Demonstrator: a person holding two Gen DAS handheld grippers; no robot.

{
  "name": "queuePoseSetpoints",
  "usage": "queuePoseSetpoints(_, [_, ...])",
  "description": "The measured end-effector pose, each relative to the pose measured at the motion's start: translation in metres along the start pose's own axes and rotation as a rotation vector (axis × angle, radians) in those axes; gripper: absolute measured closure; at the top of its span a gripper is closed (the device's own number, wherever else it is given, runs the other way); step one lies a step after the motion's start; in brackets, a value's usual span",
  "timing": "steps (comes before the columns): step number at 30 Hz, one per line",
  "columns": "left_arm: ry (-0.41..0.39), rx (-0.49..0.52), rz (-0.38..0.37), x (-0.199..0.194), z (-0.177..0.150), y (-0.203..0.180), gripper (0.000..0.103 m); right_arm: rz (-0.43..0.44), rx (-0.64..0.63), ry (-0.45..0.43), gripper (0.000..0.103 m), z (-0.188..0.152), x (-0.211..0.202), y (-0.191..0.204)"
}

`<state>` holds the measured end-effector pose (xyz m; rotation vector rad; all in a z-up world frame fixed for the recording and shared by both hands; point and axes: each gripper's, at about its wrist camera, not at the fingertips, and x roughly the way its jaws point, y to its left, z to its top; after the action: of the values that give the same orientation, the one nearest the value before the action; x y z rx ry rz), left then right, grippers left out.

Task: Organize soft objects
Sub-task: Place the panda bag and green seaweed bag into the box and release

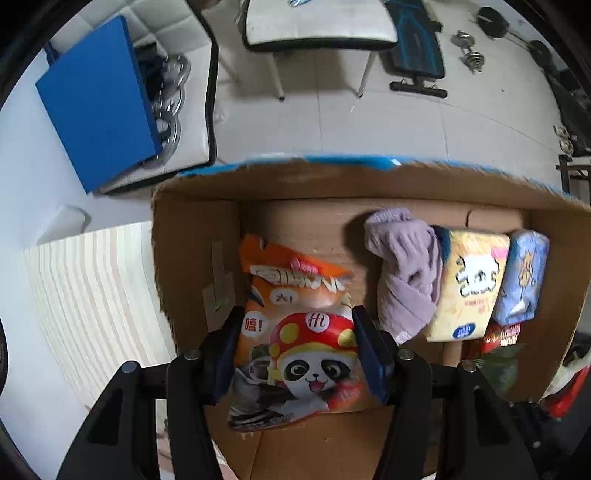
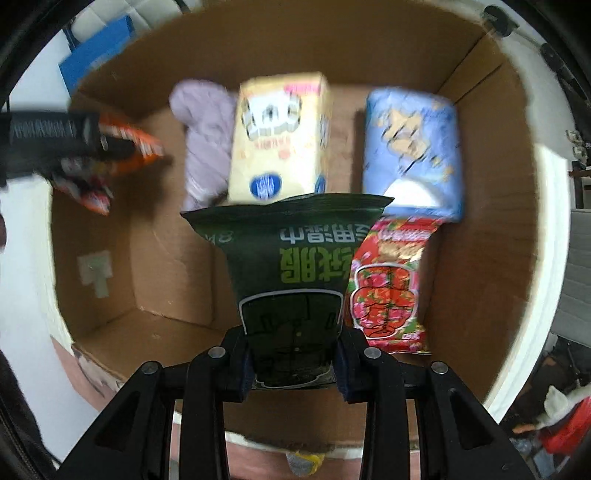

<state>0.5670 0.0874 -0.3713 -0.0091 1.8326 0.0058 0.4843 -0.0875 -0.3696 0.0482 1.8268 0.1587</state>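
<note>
My left gripper (image 1: pixel 295 332) is shut on an orange panda snack bag (image 1: pixel 299 328) and holds it over the left part of the open cardboard box (image 1: pixel 192 258). My right gripper (image 2: pixel 293 354) is shut on a dark green wet-wipes pack (image 2: pixel 291 258) and holds it above the box floor (image 2: pixel 166 236). In the box lie a lilac cloth (image 1: pixel 402 266), a yellow tissue pack (image 1: pixel 469 284), a blue tissue pack (image 1: pixel 522 277) and a red flowered pack (image 2: pixel 388 284). The left gripper with the orange bag also shows at the left of the right wrist view (image 2: pixel 88 155).
A blue board (image 1: pixel 96 103) leans on a white chair (image 1: pixel 192 74) beyond the box. Another chair (image 1: pixel 317 26), a bench (image 1: pixel 417 44) and dumbbells (image 1: pixel 469 51) stand on the tiled floor. A striped cloth surface (image 1: pixel 88 295) lies left of the box.
</note>
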Motion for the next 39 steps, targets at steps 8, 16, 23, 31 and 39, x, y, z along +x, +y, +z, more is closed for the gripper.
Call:
queuePoseSetpoints(8, [-0.053, 0.031, -0.013, -0.027, 0.003, -0.006, 0.033, -0.019, -0.003, -0.010, 0.035, 0.005, -0.010, 0.000])
queuePoseSetpoints(16, [-0.128, 0.063, -0.029, -0.047, -0.030, -0.010, 0.007, -0.029, -0.001, -0.028, 0.008, -0.008, -0.029, -0.002])
queuePoseSetpoints(23, [-0.212, 0.055, -0.074, -0.065, -0.093, -0.016, 0.000, -0.056, -0.012, -0.117, 0.000, -0.034, -0.058, -0.005])
queuePoseSetpoints(31, [-0.379, 0.020, -0.020, -0.097, -0.173, -0.016, 0.000, -0.117, -0.014, -0.242, 0.000, -0.075, -0.100, -0.003])
queuePoseSetpoints(39, [-0.462, -0.002, -0.014, -0.118, -0.220, -0.017, 0.000, -0.127, -0.012, -0.324, 0.000, -0.119, -0.127, 0.001])
